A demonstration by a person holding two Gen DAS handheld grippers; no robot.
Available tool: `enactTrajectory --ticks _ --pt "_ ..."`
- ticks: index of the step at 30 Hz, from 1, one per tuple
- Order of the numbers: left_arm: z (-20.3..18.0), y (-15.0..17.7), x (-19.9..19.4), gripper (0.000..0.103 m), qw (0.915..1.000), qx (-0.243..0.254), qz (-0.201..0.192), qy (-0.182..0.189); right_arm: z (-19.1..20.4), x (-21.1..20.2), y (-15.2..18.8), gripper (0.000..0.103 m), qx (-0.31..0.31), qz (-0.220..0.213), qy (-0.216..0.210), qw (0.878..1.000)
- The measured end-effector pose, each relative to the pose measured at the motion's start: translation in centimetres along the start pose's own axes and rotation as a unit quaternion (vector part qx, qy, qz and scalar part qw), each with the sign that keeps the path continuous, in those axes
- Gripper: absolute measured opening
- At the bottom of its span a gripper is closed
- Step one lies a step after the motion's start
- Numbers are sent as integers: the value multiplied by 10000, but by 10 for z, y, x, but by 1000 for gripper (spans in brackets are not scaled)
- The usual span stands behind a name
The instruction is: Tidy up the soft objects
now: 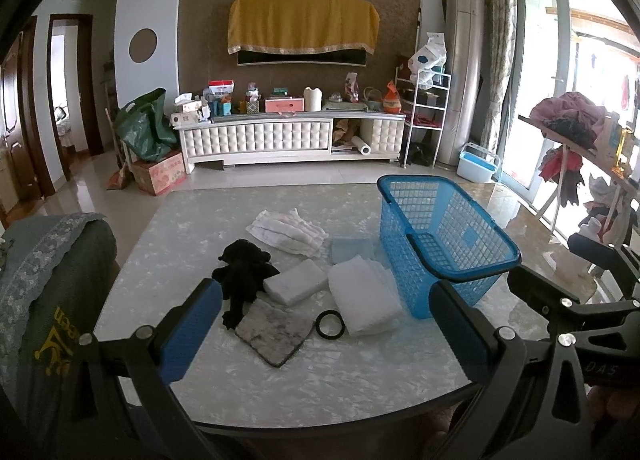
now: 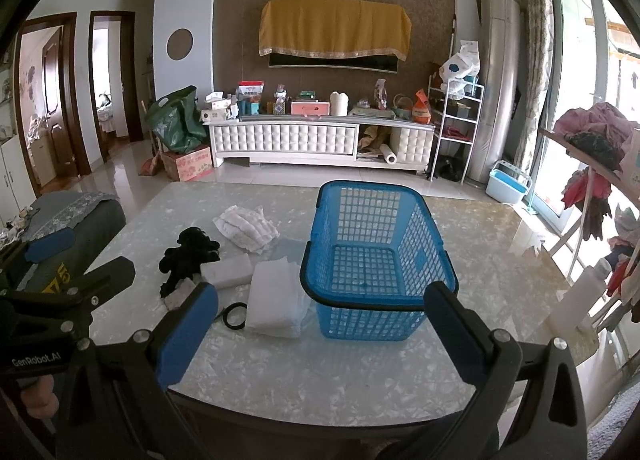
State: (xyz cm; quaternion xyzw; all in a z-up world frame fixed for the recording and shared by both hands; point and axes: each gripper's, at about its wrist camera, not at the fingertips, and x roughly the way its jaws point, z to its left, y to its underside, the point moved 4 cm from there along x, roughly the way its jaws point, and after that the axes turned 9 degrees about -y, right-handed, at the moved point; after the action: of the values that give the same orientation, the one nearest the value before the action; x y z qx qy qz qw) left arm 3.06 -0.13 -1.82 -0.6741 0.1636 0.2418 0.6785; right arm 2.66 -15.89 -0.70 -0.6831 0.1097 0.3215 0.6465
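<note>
Your left hand-held gripper (image 1: 324,326) and right hand-held gripper (image 2: 320,324): both spread, holding nothing. Ahead of left: crumpled black cloth (image 1: 244,272), white foam block (image 1: 295,281), folded white cloth (image 1: 366,298). Ahead of right: blue plastic lattice basket (image 2: 376,260), upright on marbled bench (image 2: 320,372).

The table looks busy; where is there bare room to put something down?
Bare table runs along the near edge, in front of the blue basket and black ring, and again right of the basket. It is crowded left of the basket, where cloths and the folded white pad sit close together.

Marble table (image 1: 280,388) (cloths (image 1: 366,300), basket (image 1: 440,244))
</note>
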Motion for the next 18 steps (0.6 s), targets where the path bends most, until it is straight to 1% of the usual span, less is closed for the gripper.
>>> enactTrajectory --ticks 6,10,14,18 --pt "-2 0 1 103 10000 51 -31 -68 0 -1 0 103 10 -43 -116 9999" --pt "-4 -1 5 103 9999 75 9 -100 0 0 -2 103 -74 -49 -41 10000" --pt "-4 -5 7 103 10000 62 9 -14 -5 -1 -9 103 -17 -183 -75 9998" --pt "0 -12 10 103 9999 115 -48 -58 -8 6 -18 103 76 -194 -129 9997"
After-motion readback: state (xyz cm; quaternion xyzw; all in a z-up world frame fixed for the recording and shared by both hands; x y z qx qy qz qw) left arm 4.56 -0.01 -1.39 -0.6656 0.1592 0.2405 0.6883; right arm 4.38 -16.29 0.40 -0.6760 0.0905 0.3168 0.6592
